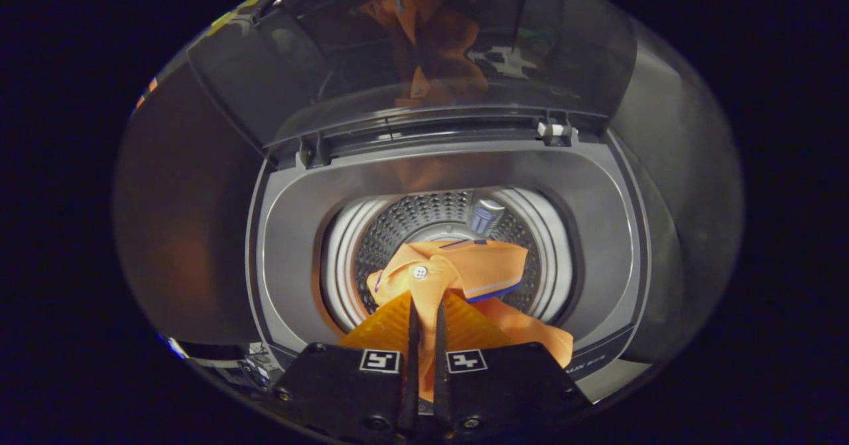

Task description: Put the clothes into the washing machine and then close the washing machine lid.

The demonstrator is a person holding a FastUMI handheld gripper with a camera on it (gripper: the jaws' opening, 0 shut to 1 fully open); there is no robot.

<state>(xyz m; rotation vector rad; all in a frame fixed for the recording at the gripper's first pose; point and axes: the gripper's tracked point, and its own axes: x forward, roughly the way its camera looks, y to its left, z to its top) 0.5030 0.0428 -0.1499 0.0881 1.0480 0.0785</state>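
Observation:
An orange garment (464, 269) with a white button and blue trim hangs over the mouth of the washing machine's drum (438, 216). My gripper (424, 306) is shut on the orange garment, with a thin fold of cloth pinched between its two ribbed orange fingers (385, 322). Part of the cloth trails down over the right finger toward the machine's front rim. The perforated steel drum lies just beyond and below the fingers. The washer's dark glass lid (424, 67) stands raised behind the opening, and the garment is mirrored in it.
A grey plastic top panel (292, 233) rings the drum opening. Two hinges (554, 130) join the lid to the panel at the back. A grey filter piece (484, 216) is fixed to the drum's far wall.

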